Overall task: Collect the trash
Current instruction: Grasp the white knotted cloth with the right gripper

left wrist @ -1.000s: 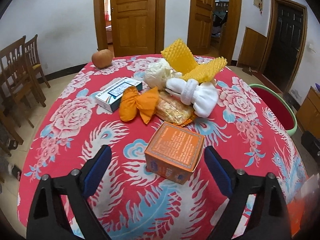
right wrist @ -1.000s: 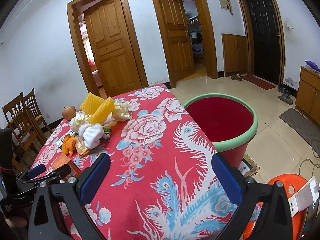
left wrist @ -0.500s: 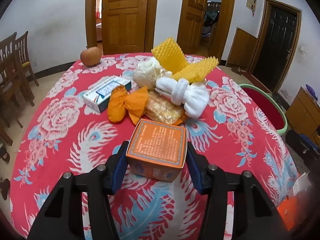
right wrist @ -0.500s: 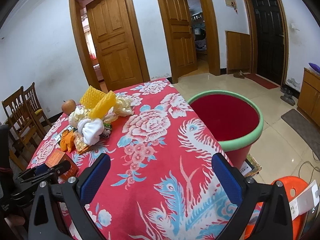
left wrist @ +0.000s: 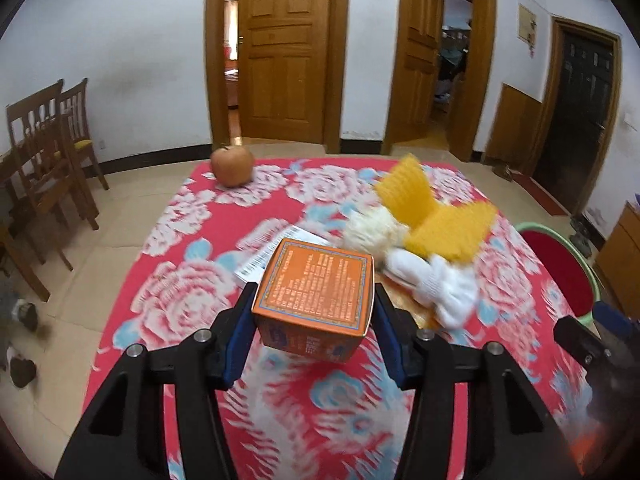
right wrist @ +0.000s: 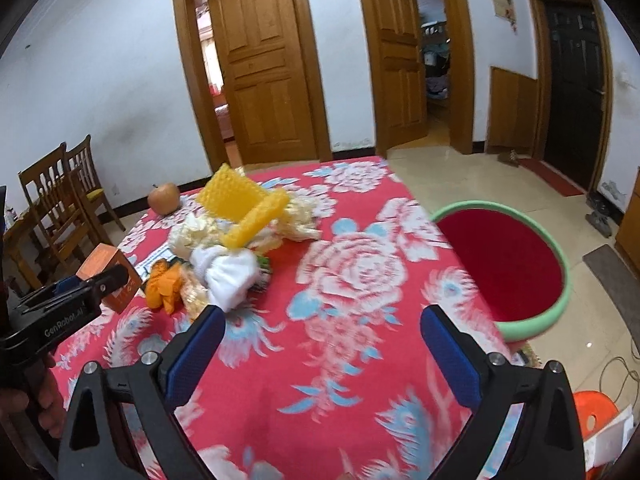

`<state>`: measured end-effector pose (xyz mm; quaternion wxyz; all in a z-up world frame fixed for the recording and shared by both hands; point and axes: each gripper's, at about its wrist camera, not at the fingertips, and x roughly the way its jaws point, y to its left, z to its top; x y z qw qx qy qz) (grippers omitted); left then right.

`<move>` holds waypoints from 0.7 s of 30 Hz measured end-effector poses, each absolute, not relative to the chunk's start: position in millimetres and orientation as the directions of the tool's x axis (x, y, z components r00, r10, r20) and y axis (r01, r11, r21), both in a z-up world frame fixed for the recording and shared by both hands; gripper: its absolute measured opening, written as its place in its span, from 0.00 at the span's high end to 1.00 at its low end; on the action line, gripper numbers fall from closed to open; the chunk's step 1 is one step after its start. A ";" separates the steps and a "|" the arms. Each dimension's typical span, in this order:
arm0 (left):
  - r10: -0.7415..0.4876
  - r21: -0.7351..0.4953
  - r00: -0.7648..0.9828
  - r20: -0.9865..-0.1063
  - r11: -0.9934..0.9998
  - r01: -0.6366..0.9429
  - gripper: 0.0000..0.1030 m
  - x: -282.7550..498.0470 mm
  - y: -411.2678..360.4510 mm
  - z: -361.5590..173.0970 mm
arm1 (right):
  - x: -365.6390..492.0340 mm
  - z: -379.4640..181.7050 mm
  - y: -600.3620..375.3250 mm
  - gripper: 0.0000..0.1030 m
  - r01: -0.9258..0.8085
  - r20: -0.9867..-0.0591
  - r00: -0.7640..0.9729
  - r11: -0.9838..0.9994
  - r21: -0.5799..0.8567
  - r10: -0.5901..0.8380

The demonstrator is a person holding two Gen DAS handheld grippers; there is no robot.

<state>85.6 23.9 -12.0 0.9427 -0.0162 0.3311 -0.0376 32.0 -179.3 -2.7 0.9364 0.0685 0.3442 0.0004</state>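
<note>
My left gripper (left wrist: 314, 320) is shut on an orange carton (left wrist: 316, 292) and holds it lifted above the red flowered tablecloth (left wrist: 192, 292); the carton also shows in the right wrist view (right wrist: 109, 276). A heap of trash lies behind it: yellow foam nets (right wrist: 244, 208), white foam wrap (right wrist: 228, 272), an orange bag (right wrist: 166, 284) and crumpled plastic. My right gripper (right wrist: 320, 344) is open and empty over the table's near side. A red bin with a green rim (right wrist: 506, 264) stands on the floor right of the table.
An apple (left wrist: 232, 166) sits at the table's far edge. A white and blue flat box (left wrist: 272, 252) lies partly hidden behind the carton. Wooden chairs (left wrist: 48, 148) stand at the left. An orange stool (right wrist: 596, 408) is at the lower right.
My left gripper closed on the orange carton and lifted it off the cloth. The right gripper stayed open and shifted a little toward the trash heap.
</note>
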 end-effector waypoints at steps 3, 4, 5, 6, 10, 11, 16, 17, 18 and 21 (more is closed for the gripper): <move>-0.066 -0.071 0.779 -0.623 0.997 0.027 0.46 94.1 34.8 -18.4 | 52.1 -6.7 -166.3 0.10 0.033 -0.666 0.742 0.989 0.146 0.074; -0.063 -0.074 0.778 -0.626 0.997 0.021 0.46 95.9 37.7 -20.4 | 57.8 -8.8 -161.0 0.11 0.029 -0.670 0.738 0.989 0.147 0.078; -0.061 -0.078 0.775 -0.629 0.997 0.015 0.46 97.1 40.3 -22.8 | 63.4 -11.1 -155.5 0.13 0.024 -0.676 0.733 0.989 0.143 0.080; -0.062 -0.086 0.773 -0.631 0.996 0.010 0.46 98.1 43.2 -25.1 | 68.4 -13.8 -150.2 0.16 0.024 -0.679 0.730 0.990 0.136 0.076; -0.114 -0.137 0.763 -0.636 0.990 0.034 0.46 98.7 47.6 -31.1 | 85.3 -26.1 -136.7 0.27 0.028 -0.715 0.695 0.991 0.131 0.075; -0.119 -0.135 0.766 -0.631 0.990 0.043 0.46 98.2 46.8 -31.0 | 89.4 -29.5 -134.1 0.32 0.028 -0.726 0.684 0.991 0.131 0.076; -0.164 -0.150 0.769 -0.618 0.985 0.089 0.46 96.4 40.9 -30.7 | 100.4 -43.0 -125.7 0.56 0.018 -0.762 0.638 0.987 0.161 0.113; -0.174 -0.153 0.766 -0.619 0.983 0.100 0.46 97.1 39.1 -31.4 | 101.3 -44.2 -125.6 0.65 0.012 -0.763 0.633 0.984 0.178 0.131; -0.180 -0.154 0.764 -0.620 0.982 0.107 0.46 97.5 37.3 -32.1 | 101.7 -45.0 -125.2 0.74 0.001 -0.763 0.629 0.982 0.188 0.145; -0.197 -0.159 0.754 -0.627 0.979 0.124 0.46 97.2 33.5 -33.6 | 99.0 -44.4 -123.5 0.90 -0.025 -0.756 0.633 0.981 0.194 0.166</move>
